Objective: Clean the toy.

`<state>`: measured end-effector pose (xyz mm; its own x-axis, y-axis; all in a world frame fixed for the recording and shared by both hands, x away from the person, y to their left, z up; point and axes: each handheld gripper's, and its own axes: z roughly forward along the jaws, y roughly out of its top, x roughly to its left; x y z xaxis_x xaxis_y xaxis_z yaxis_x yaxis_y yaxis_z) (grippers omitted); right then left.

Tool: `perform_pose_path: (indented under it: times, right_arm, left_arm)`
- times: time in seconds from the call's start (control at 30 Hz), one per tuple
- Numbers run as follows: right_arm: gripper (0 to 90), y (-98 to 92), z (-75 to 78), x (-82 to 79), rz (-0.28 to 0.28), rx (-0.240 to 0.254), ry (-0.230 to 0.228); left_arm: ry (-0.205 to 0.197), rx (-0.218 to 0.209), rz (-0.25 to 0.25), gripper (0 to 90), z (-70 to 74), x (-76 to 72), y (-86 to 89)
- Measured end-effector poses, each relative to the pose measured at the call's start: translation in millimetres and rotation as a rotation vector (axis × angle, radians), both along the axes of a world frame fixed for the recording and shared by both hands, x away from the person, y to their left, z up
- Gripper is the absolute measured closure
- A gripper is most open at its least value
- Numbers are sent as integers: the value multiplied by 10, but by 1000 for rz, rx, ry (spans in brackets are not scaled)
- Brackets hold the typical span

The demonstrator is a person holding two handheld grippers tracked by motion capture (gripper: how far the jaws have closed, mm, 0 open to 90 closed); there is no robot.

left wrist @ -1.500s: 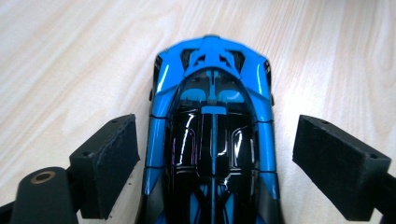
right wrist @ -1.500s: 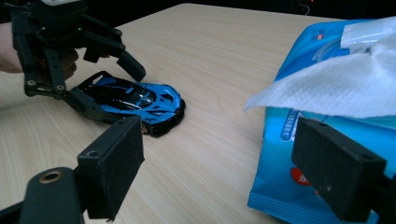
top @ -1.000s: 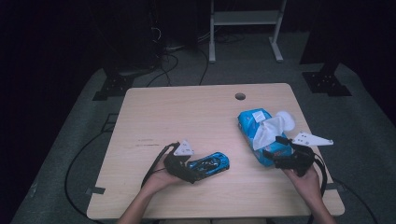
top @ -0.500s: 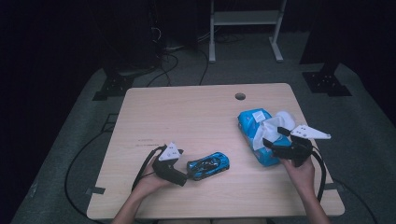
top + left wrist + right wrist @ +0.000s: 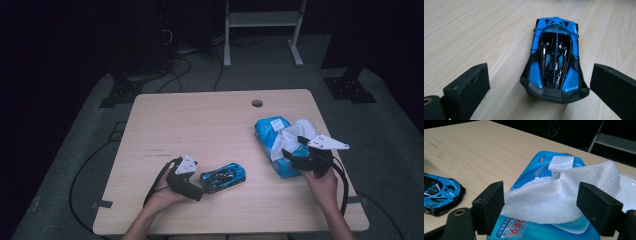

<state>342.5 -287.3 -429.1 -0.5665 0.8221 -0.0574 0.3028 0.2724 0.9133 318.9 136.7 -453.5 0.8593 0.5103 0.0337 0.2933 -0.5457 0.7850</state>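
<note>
Step in hand looks like pulling a wipe [image 5: 564, 195] from the blue wipe pack [image 5: 272, 145] to clean the toy car [image 5: 223, 176].

Right gripper [image 5: 541, 207] sits at the pack, jaws wide and just been closing a little. The wipe bunches up between the 2 pads. The left pad edge touches the fold, but there is no real squeeze, so it is released, not grasping. The wipe sticks out of the pack opening, the lid flap folded back behind it.

Left gripper [image 5: 539, 92] is low on the table [image 5: 200, 120], jaws spread wide either side of the car's near end. There is a gap on both sides, nothing pinched. The car lies flat on its wheels, pointing away from the left gripper.

Next move, as a guess: right pads clamp on the wipe, then lift up and away from the pack so the sheet tears free. The pack may come up with it since nothing pins it down. The left would need to close on the car to steady it.

Room: the pack sits near the table's right edge, the right hand [image 5: 322, 187] close to that edge, so pull inward or upward. The car is near the front edge, well apart from the pack. The far half of the table is free for swinging the wipe across.
</note>
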Motion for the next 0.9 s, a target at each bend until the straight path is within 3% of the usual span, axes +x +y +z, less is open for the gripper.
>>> perform_pose_path:
  times: [0.13, 0.37, 0.53, 0.6, 0.7, 0.73, 0.77, 0.83, 0.9]
  right_arm:
    - [214, -18, -9, 4, -4, -11, 3]
    - [246, -73, -24, 56, -19, 38, 8]
    - [275, -29, -26, 112, -15, 29, 25]
    - [314, 6, -42, 157, -21, -6, 23]
    - [383, 17, -60, 210, -33, -13, 47]
    - [432, 23, -68, 239, -30, -15, 71]
    - [573, 28, -86, 275, -2, -26, 103]
    - [642, 39, -104, 281, 14, -59, 119]
    - [717, 34, -103, 284, 41, -55, 136]
  left_arm:
    - [2, 2, 8, 20, -31, -5, -4]
    - [8, -1, 7, 20, -58, 30, 9]
    - [8, -3, 11, 20, -54, 38, 39]
    - [20, -23, 9, 28, -47, 36, 31]
    - [19, -30, 1, 54, -39, 31, 21]
    - [18, -27, -4, 54, -37, 28, 16]
    - [19, -15, -20, 88, -44, 23, 9]
    - [17, -12, -28, 131, -50, 23, 4]
    - [17, -11, -23, 142, -50, 25, 5]
